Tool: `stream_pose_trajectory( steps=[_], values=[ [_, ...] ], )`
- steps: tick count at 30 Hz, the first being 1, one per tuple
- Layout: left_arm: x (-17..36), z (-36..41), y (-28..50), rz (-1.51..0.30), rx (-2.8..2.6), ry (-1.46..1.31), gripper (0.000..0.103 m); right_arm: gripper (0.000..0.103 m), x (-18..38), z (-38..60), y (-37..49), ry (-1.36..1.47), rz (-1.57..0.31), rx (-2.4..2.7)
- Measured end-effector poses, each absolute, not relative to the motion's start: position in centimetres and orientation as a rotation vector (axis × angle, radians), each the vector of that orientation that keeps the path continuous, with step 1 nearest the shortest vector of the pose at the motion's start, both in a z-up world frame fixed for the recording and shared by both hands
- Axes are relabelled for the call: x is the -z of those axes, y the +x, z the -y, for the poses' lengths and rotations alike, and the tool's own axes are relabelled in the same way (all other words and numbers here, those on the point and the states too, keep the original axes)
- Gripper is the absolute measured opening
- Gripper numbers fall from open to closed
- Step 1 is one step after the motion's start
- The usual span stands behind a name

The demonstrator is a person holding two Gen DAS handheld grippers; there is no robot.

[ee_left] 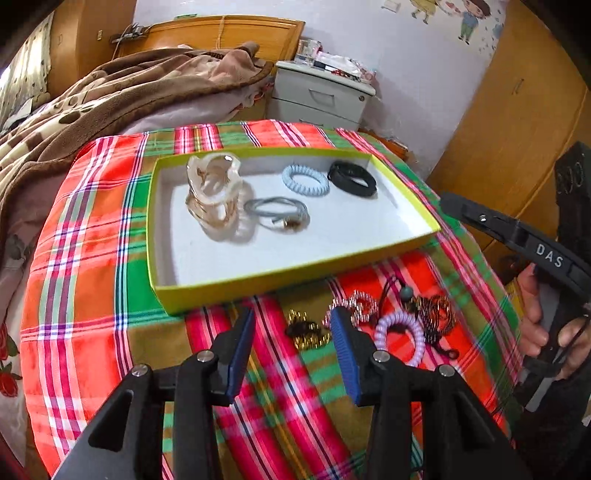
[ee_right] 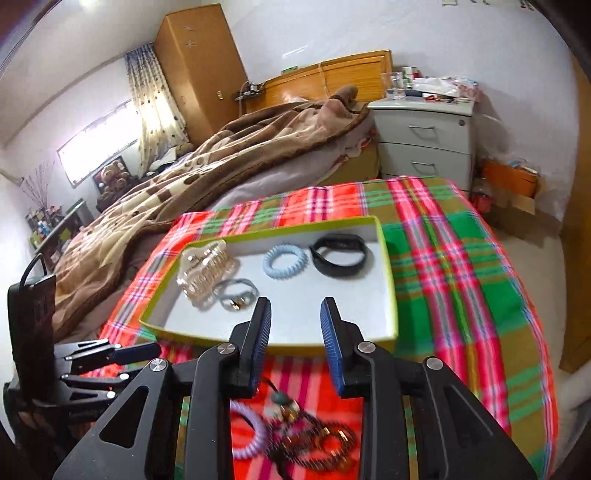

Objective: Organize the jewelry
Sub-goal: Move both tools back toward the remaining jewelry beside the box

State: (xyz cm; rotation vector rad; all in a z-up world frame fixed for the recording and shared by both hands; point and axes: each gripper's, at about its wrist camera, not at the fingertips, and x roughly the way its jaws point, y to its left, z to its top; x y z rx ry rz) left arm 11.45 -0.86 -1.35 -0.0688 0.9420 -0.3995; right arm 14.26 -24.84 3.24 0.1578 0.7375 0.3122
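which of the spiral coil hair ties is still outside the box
The purple coil hair tie, lying on the plaid cloth among loose jewelry; the light blue coil already sits inside the box.

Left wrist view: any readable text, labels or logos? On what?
"DAS": white letters on the black arm of the right gripper.
Wall stickers: cartoon figures, no legible words.
Items on the nightstand: too small and blurred to read.

In the tray (ee_left: 295,275) lie a hair claw (ee_left: 214,195) at left, seemingly touching a hair tie (ee_left: 277,214); a loose pile (ee_left: 399,325) lies before the tray.
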Motion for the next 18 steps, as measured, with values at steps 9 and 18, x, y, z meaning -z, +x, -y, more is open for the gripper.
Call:
stream_pose_trajectory(
  steps=[9,18],
  values=[
    [2.9,2.1,11.5,-0.976,0.374,-0.057,0.044,0.029,-2.3,28.5,10.9,0.205,-0.724,-0.209],
    [3.3,2.7,11.5,-0.965,0.321,-0.026,0.044,0.029,-1.1,30.2,9.5,0.209,-0.733,-0.165]
  ],
)
